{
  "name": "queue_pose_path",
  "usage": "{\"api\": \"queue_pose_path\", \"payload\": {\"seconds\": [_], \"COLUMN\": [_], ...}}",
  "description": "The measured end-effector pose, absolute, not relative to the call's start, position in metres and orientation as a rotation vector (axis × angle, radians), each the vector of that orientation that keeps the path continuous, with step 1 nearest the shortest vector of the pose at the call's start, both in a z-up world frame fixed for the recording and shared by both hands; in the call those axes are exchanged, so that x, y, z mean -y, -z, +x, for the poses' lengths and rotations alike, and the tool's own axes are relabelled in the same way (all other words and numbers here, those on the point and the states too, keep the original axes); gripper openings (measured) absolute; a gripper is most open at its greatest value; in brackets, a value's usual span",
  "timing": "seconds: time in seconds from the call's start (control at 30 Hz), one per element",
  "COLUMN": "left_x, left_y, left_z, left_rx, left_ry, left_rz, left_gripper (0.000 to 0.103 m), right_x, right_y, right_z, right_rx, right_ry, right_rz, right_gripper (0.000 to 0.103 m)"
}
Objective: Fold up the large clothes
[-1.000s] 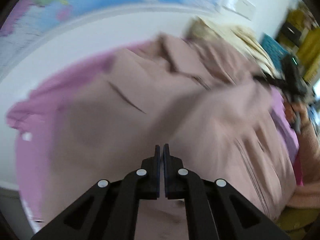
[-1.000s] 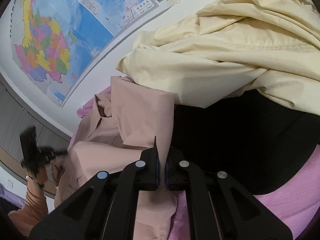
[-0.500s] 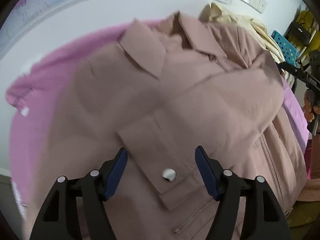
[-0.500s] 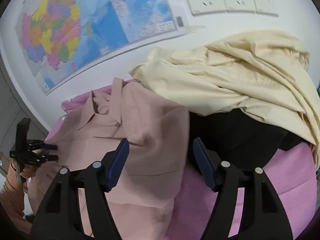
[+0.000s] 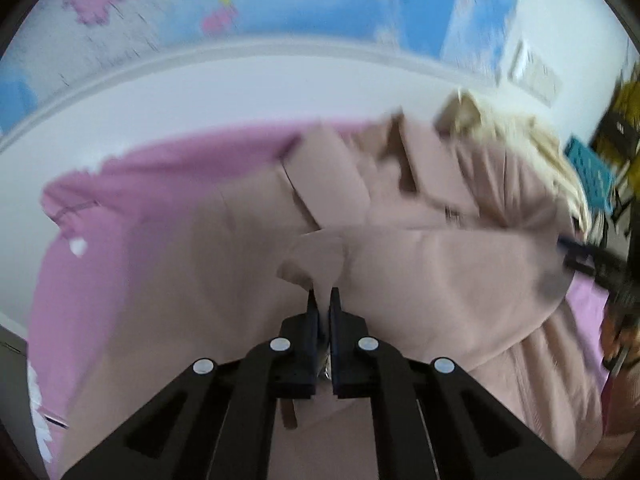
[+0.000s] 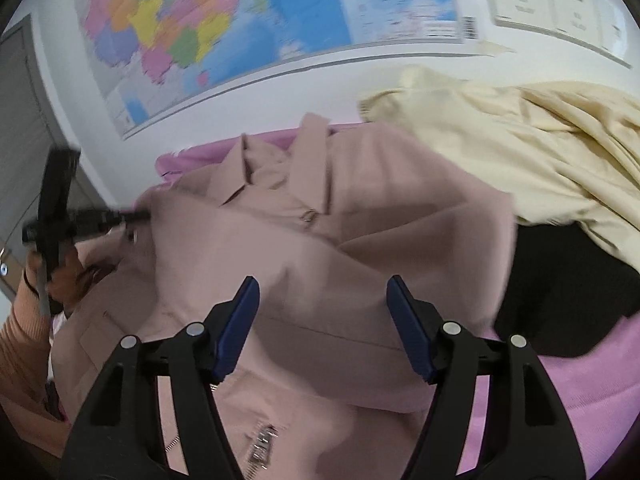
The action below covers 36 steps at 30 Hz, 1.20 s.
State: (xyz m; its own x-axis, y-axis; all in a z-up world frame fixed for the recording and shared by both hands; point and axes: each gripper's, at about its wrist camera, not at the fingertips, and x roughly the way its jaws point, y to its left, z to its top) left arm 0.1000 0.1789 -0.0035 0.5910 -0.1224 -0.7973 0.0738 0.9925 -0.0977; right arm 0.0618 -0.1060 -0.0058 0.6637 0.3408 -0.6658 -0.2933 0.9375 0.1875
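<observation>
A pink cover (image 6: 580,392) is spreading across the surface, running up against a white wall (image 6: 280,92) where a coloured map (image 6: 240,12) is hanging at twelve o'clock; its print is blurring past reading. Socket plates (image 6: 556,4) are sitting at one o'clock. The dusty-pink jacket (image 6: 320,248) is lying centrally, a cream garment (image 6: 520,136) at two o'clock. The left gripper (image 5: 324,300), having just been closing, is pinching a jacket fold; the right gripper (image 6: 322,292) is standing apart, gripping nothing.

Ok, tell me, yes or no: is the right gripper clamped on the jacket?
No, the right gripper stands open above the pink jacket.
</observation>
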Motion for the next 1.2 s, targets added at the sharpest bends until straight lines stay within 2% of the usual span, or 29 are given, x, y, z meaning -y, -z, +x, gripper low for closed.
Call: {"api": "queue_pose_path", "payload": {"seconds": [0.13, 0.2, 0.23, 0.27, 0.3, 0.43, 0.53, 0.67, 0.87, 0.93, 1.0, 1.07, 1.2], "left_x": [-0.195, -0.196, -0.199, -0.200, -0.205, -0.231, -0.259, -0.291, -0.304, -0.298, -0.293, -0.292, -0.278], "left_y": [0.017, 0.036, 0.042, 0.045, 0.043, 0.004, -0.031, -0.037, 0.003, 0.013, 0.019, 0.015, -0.045], "left_z": [0.114, 0.120, 0.121, 0.121, 0.117, 0.083, 0.038, -0.010, -0.063, -0.065, -0.060, -0.052, -0.043], "left_rx": [-1.005, -1.067, -1.079, -1.077, -1.066, -0.942, -0.846, -0.859, -1.003, -1.034, -1.069, -1.089, -0.989], "left_ry": [0.073, 0.036, 0.004, -0.004, 0.001, -0.031, -0.098, -0.179, -0.170, -0.161, -0.168, -0.171, -0.083], "left_rz": [-0.084, -0.065, -0.060, -0.071, -0.102, -0.153, -0.145, -0.117, -0.092, -0.061, -0.024, -0.035, -0.063], "left_gripper": [0.005, 0.015, 0.026, 0.031, 0.031, 0.034, 0.052, 0.056, 0.059, 0.054, 0.004, 0.003, 0.002], "right_x": [0.078, 0.070, 0.068, 0.066, 0.065, 0.062, 0.062, 0.062, 0.061, 0.059, 0.056, 0.052, 0.036], "right_y": [0.021, 0.038, 0.046, 0.054, 0.058, 0.056, 0.051, 0.045, 0.036, 0.034, 0.032, 0.028, 0.016], "right_z": [0.076, 0.091, 0.098, 0.104, 0.107, 0.108, 0.102, 0.090, 0.078, 0.075, 0.073, 0.068, 0.055], "right_rx": [-0.798, -0.860, -0.894, -0.923, -0.939, -0.942, -0.935, -0.917, -0.905, -0.909, -0.908, -0.903, -0.872], "right_ry": [-0.370, -0.355, -0.341, -0.321, -0.315, -0.291, -0.302, -0.332, -0.370, -0.380, -0.398, -0.434, -0.515], "right_rz": [-0.030, -0.059, -0.068, -0.075, -0.079, -0.094, -0.086, -0.064, -0.040, -0.030, -0.014, 0.001, -0.003], "right_gripper": [0.064, 0.064, 0.063, 0.063, 0.063, 0.064, 0.064, 0.067, 0.070, 0.070, 0.070, 0.070, 0.070]}}
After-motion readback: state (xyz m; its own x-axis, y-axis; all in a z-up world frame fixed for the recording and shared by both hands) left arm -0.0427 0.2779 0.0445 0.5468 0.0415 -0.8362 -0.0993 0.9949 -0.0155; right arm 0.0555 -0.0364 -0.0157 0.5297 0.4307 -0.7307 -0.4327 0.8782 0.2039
